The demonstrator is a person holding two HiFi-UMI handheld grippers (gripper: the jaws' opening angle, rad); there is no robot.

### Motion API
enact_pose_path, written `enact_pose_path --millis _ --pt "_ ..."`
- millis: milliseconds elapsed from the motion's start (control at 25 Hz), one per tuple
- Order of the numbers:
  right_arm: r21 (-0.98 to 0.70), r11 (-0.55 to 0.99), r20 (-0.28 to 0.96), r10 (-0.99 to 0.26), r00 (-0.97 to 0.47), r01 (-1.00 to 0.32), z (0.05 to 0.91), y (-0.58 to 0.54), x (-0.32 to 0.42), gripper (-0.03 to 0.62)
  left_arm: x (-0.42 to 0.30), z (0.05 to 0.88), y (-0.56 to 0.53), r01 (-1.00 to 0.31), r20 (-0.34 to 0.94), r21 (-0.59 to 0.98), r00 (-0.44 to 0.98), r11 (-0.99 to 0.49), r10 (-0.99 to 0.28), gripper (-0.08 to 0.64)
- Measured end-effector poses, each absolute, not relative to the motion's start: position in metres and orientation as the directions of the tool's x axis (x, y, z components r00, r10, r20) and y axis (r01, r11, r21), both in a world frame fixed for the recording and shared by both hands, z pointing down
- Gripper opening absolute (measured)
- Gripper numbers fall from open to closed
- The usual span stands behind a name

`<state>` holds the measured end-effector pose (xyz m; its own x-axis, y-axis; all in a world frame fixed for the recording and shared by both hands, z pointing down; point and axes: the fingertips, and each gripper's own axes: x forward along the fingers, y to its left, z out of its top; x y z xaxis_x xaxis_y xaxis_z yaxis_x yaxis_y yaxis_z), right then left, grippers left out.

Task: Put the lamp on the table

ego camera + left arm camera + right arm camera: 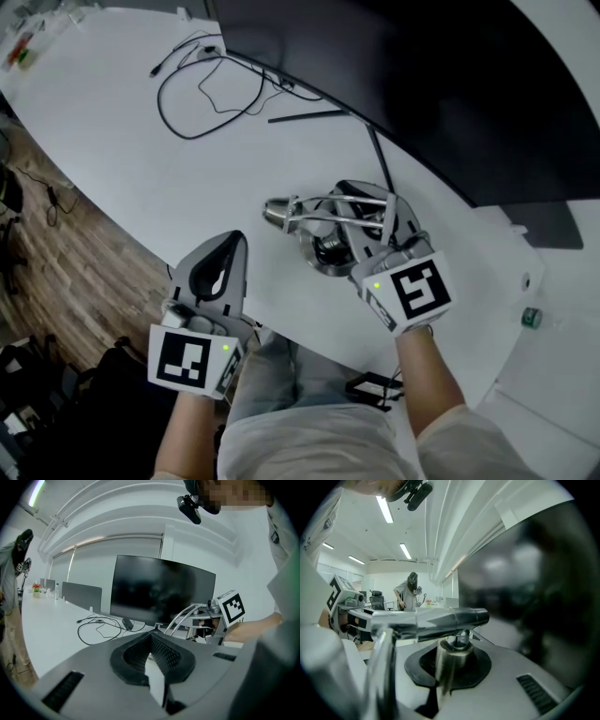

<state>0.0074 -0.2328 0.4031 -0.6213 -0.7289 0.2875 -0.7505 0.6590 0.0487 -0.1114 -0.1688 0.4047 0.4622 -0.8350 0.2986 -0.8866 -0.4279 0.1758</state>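
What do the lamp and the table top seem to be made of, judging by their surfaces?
Lamp: probably metal with a polished silver finish; its tubes and stem give sharp, mirror-like reflections.
Table: a smooth white top, perhaps laminate or painted board; the colour is even with only soft sheen, and the core does not show.

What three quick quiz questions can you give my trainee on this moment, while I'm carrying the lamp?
1. True or false: the left gripper holds the lamp.
2. What lies looped on the table beyond the lamp? A) black cable B) a belt C) a garden hose
3. Fill in: the right gripper has its jaws shut on the ____.

Key: 1 false, its jaws are together and empty; 2 A; 3 lamp.
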Motion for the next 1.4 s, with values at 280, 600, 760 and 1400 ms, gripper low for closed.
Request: enact_pose_path --millis 280,600,760,1400 --pt "0.044 0.656 0.297 -0.728 -0.617 -0.753 0.41 -0.237 0.008 0.029 -0.111 0.409 -0.169 -0.884 0.306 0.188 0.467 -0.428 -0.83 0.002" --pt "0.046 0.653 0.306 -0.73 -0.611 -0.756 0.414 -0.239 0.005 0.031 -0.112 0.411 -0.171 -0.882 0.306 0.184 0.471 -0.434 -0.827 0.002" --pt "0.056 0.656 0.305 -0.729 -0.613 -0.753 0.414 -0.239 0.004 0.031 -0.111 0.411 -0.173 -0.88 0.302 0.183 0.475 -0.439 -0.827 0.002" --pt "0.12 0.655 0.275 -0.744 -0.609 -0.746 0.416 -0.226 -0.001 0.032 -0.107 0.416 -0.166 -0.876 0.31 0.202 0.481 -0.438 -0.82 0.002"
